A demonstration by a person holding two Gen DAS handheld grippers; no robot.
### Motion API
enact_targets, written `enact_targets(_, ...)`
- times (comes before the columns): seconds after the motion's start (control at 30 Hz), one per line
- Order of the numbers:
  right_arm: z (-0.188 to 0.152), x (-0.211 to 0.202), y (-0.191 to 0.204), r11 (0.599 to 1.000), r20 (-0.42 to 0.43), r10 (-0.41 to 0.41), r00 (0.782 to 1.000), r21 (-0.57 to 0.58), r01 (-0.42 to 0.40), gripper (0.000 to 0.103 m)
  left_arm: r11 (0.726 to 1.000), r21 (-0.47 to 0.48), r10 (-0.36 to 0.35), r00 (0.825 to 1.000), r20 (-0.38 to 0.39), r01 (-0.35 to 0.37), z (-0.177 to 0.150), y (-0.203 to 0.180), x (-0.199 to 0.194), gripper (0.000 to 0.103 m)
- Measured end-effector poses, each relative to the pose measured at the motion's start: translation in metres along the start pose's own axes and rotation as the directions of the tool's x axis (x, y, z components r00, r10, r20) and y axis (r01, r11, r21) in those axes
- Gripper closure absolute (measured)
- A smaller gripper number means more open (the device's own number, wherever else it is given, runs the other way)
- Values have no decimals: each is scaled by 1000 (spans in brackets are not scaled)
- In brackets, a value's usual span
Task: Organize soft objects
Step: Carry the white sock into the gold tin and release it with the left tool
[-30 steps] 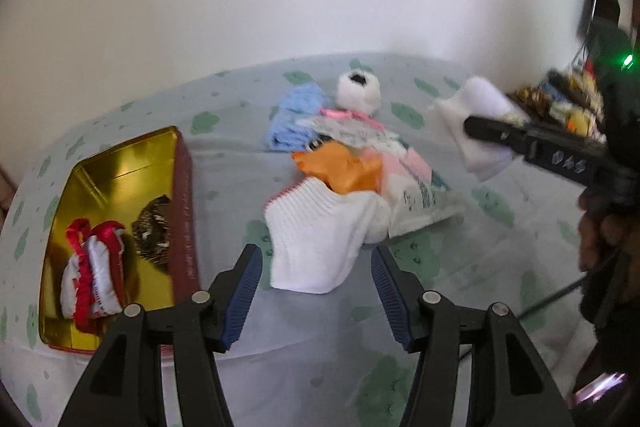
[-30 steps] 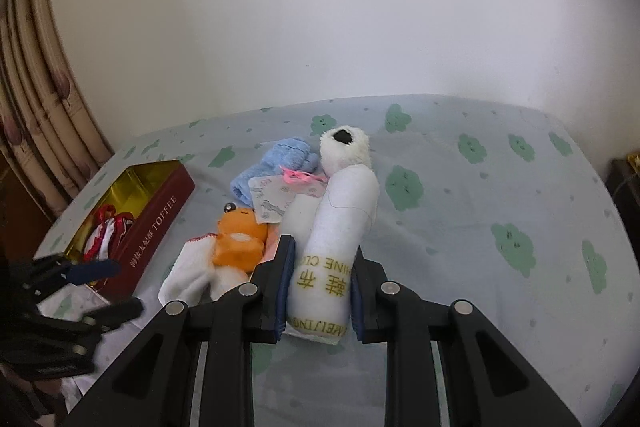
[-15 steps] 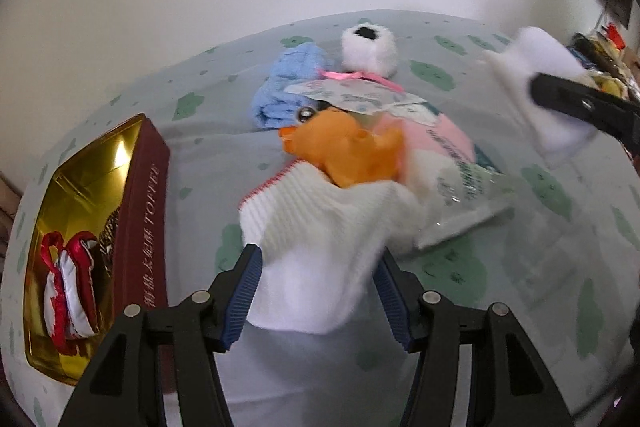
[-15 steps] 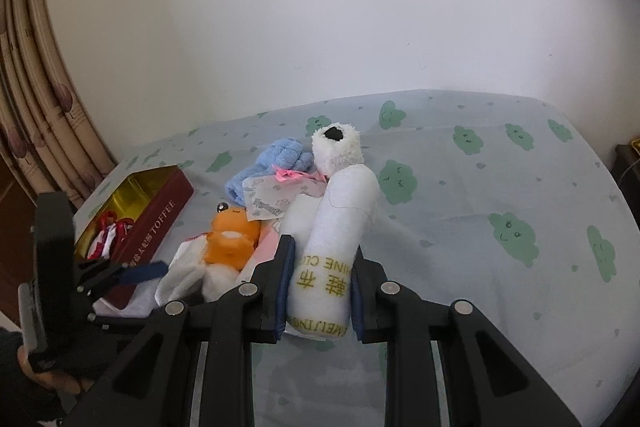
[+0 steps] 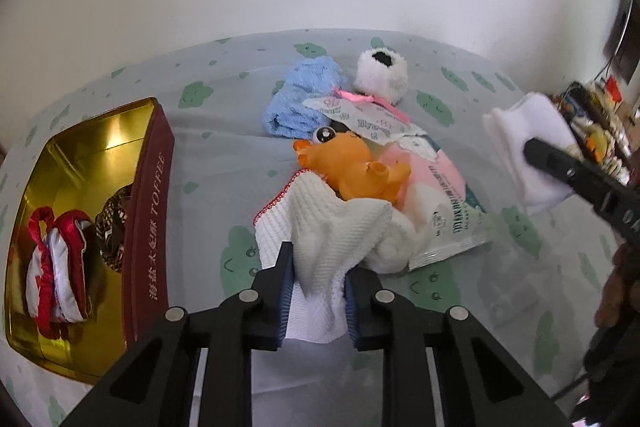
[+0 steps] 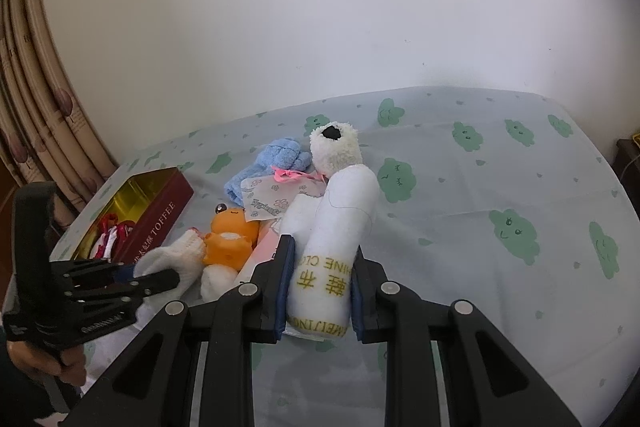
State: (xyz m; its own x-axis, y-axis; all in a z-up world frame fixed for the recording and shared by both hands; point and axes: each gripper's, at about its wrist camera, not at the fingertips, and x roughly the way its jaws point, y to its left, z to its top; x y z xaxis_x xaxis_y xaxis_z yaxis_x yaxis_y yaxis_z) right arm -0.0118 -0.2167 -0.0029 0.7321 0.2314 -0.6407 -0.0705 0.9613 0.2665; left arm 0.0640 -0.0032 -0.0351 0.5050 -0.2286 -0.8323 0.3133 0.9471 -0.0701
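Observation:
My left gripper [image 5: 318, 255] is closing its jaws on a ribbed white sock [image 5: 332, 227] with a red-trimmed cuff; the pads press the bunched fabric between them. The sock lies on the bed sheet at the near end of a pile: an orange plush toy [image 5: 352, 167], a pink and white packet [image 5: 448, 211], a blue towel [image 5: 304, 103] and a white fluffy plush [image 5: 382, 71]. My right gripper [image 6: 322, 247] is shut on a rolled white cloth [image 6: 340, 223] with yellow lettering, held above the pile's right side.
An open gold-lined toffee tin [image 5: 148, 163] lies left of the pile, with a red and white cloth [image 5: 56, 267] and a dark patterned item inside. Curtains [image 6: 40, 107] hang at the far left. Cluttered things [image 5: 600, 115] stand beyond the bed's right edge.
My left gripper has moved forward and down over the white sock and its jaws have closed on it, bunching the fabric. The right gripper has stayed put with its roll.

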Motion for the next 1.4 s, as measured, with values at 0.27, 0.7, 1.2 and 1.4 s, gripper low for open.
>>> enact_targets(0.27,-2,3,0,1000,-9,-6,1000,-2,6,81,1000,-1,-10,999,47,10,3,-2,-26,81)
enact_targets(0.7,-7,10,-2,1000,-30,-21,999,-16,21,81,987,-102,132,986,101,-122,17,57,-62,81)
enact_targets(1.2,-8,13,0,1000,-38,-25,999,-20,24,81,937,-238,272,962,38,-255,36,157,-59,81)
enact_targets(1.4,-9,14,-2,999,-39,-35,999,-14,34,81,923,-255,293,956,-21,-288,49,184,-35,81)
